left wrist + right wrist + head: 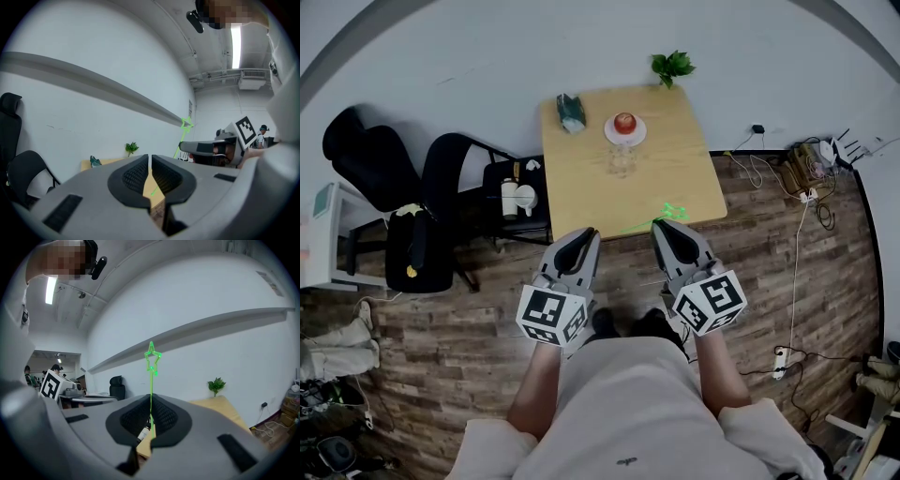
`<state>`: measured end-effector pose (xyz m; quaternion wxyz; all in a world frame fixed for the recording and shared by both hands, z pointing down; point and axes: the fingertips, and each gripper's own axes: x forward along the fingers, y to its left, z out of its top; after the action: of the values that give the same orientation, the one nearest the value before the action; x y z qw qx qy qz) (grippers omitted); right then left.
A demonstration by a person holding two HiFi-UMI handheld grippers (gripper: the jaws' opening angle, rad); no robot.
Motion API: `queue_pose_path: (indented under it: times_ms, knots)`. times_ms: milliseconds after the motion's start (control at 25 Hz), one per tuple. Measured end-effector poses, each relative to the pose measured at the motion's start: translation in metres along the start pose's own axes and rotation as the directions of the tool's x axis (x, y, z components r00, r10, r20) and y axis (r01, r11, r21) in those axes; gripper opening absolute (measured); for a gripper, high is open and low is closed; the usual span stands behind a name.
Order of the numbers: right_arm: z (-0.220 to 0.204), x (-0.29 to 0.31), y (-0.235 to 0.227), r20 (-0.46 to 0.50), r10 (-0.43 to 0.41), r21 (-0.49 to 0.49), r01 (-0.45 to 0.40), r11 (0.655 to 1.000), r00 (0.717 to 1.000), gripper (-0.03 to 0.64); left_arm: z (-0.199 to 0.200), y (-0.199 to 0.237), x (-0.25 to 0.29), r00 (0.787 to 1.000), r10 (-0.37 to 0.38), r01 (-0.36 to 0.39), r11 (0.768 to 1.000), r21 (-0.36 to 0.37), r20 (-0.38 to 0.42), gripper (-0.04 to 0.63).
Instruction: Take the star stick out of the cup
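In the head view a clear glass cup [622, 161] stands in the middle of the wooden table [581, 178]. My right gripper [664, 228] is shut on the thin green star stick [673, 212] over the table's near edge, well away from the cup. In the right gripper view the stick [151, 380] rises straight up from between the pressed pads, its star outline at the top. My left gripper [584, 234] is beside it at the table's near edge, shut [150, 161] with nothing between its pads. The left gripper view shows the star stick [186, 123] off to the right.
On the table's far side are a white plate [625, 134] with a red object, a teal item [572, 112] and a small green plant [672, 66]. Black chairs [441, 206] and a stool with bottles [516, 199] stand to the left. Cables and a power strip [783, 361] lie on the floor at right.
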<state>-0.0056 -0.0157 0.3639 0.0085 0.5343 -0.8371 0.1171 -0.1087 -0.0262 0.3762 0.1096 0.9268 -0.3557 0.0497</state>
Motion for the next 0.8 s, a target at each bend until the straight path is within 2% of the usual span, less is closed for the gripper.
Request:
queue_pose_path:
  times_ms: [800]
  knots:
    - [-0.002,0.0,0.016,0.008,0.019,0.022,-0.019,1.0,1.0,0.003,-0.002,0.006,-0.017,1.0,0.009,-0.009,1.0,-0.005,0.001,0.015]
